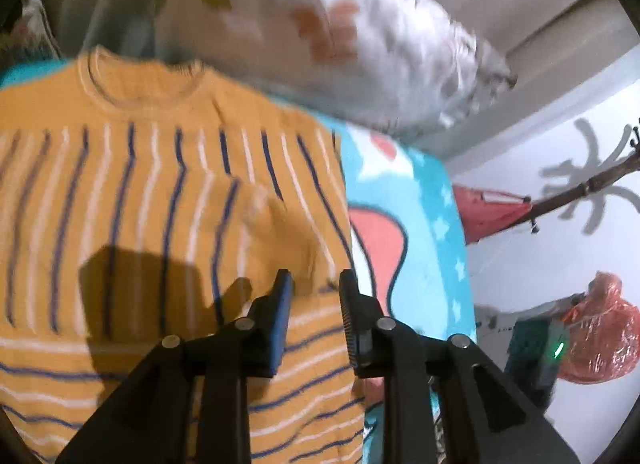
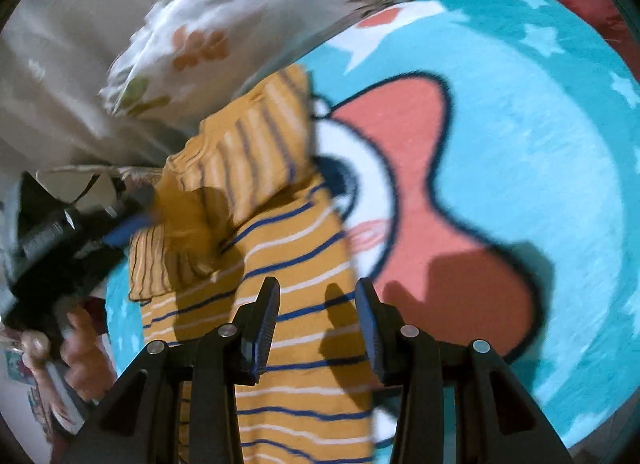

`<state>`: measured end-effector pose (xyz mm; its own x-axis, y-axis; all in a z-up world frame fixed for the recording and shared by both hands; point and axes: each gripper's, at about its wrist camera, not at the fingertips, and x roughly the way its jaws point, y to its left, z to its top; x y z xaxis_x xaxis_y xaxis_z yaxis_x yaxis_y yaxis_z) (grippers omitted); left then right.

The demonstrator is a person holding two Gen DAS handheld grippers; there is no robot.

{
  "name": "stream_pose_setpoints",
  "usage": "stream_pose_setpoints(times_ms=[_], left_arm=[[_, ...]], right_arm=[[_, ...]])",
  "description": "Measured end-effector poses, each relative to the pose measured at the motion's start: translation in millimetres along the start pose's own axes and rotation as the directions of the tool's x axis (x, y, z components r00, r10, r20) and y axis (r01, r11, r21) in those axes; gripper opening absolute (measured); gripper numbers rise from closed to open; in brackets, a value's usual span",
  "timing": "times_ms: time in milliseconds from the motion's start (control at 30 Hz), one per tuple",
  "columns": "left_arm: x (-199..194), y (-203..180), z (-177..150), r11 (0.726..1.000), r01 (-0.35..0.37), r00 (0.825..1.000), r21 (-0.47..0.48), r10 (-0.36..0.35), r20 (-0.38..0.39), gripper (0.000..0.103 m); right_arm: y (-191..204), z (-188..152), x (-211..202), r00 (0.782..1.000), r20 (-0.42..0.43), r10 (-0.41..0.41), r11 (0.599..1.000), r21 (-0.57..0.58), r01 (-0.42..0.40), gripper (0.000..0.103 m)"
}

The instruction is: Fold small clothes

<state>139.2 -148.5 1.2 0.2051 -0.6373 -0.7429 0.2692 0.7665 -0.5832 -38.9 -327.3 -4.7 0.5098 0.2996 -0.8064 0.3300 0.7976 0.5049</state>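
Note:
A small orange sweater [image 1: 152, 199] with blue and white stripes lies on a turquoise cartoon blanket [image 1: 424, 215], collar at the far end. Its right sleeve is folded across the body. My left gripper [image 1: 316, 288] is open, just above the sweater's right edge near the folded sleeve, holding nothing. In the right wrist view the sweater [image 2: 304, 304] runs away from me, partly folded and bunched at the far end. My right gripper [image 2: 318, 296] is open above its near striped part. The left gripper [image 2: 132, 219] shows there at the left, touching the bunched fabric.
A white floral pillow [image 1: 360, 39] lies beyond the sweater; it also shows in the right wrist view [image 2: 224, 35]. The blanket [image 2: 520, 143] spreads wide to the right. Red plastic bags [image 1: 600, 332] and a coat rack [image 1: 580, 191] stand past the bed's right edge.

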Motion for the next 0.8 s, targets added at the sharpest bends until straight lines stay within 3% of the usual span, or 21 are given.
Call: stream_pose_setpoints(times_ms=[33, 100, 167, 233, 333, 433, 567, 600, 633, 700, 800], left_arm=[[-1, -1, -7, 1.0, -0.004, 1.0, 0.005, 0.004, -0.003, 0.032], [-14, 1, -26, 0.998, -0.06, 0.998, 0.009, 0.06, 0.026, 0.054], [-34, 11, -42, 0.993, -0.119, 0.991, -0.011, 0.12, 0.067, 0.057], [-61, 28, -61, 0.974, -0.219, 0.969, -0.056, 0.224, 0.105, 0.057], [-93, 58, -90, 0.921, -0.344, 0.916, -0.183, 0.372, 0.151, 0.058], [-121, 92, -120, 0.87, -0.375, 0.883, -0.32, 0.441, 0.164, 0.058], [-147, 128, -156, 0.79, -0.41, 0.836, -0.455, 0.525, 0.158, 0.058], [-156, 137, -167, 0.761, -0.43, 0.817, -0.485, 0.557, 0.15, 0.058], [-159, 142, -173, 0.742, -0.448, 0.802, -0.5, 0.58, 0.143, 0.058], [-165, 150, -185, 0.698, -0.492, 0.766, -0.52, 0.631, 0.121, 0.058], [-170, 158, -197, 0.66, -0.528, 0.733, -0.534, 0.672, 0.105, 0.058]], right_arm=[[-4, 6, -2, 1.0, 0.007, 0.001, 1.0, -0.007, -0.001, 0.043], [-4, 16, -2, 1.0, 0.012, 0.01, 0.999, -0.032, -0.01, 0.043], [6, 26, 1, 0.999, 0.008, 0.034, 0.996, -0.083, -0.033, 0.043], [20, 34, 8, 0.998, -0.002, 0.06, 0.989, -0.136, -0.06, 0.043], [53, 49, 29, 0.998, -0.005, 0.059, 0.965, -0.255, -0.058, 0.051], [74, 61, 56, 1.0, -0.006, 0.009, 0.938, -0.348, -0.01, 0.051], [90, 71, 98, 0.995, -0.088, -0.049, 0.925, -0.381, 0.012, 0.051], [91, 70, 107, 0.992, -0.111, -0.065, 0.919, -0.394, 0.016, 0.043], [93, 68, 114, 0.988, -0.133, -0.077, 0.914, -0.404, 0.017, 0.008], [99, 66, 118, 0.986, -0.147, -0.077, 0.904, -0.427, 0.007, 0.005], [104, 74, 98, 0.994, -0.104, -0.028, 0.901, -0.434, -0.02, 0.005]])
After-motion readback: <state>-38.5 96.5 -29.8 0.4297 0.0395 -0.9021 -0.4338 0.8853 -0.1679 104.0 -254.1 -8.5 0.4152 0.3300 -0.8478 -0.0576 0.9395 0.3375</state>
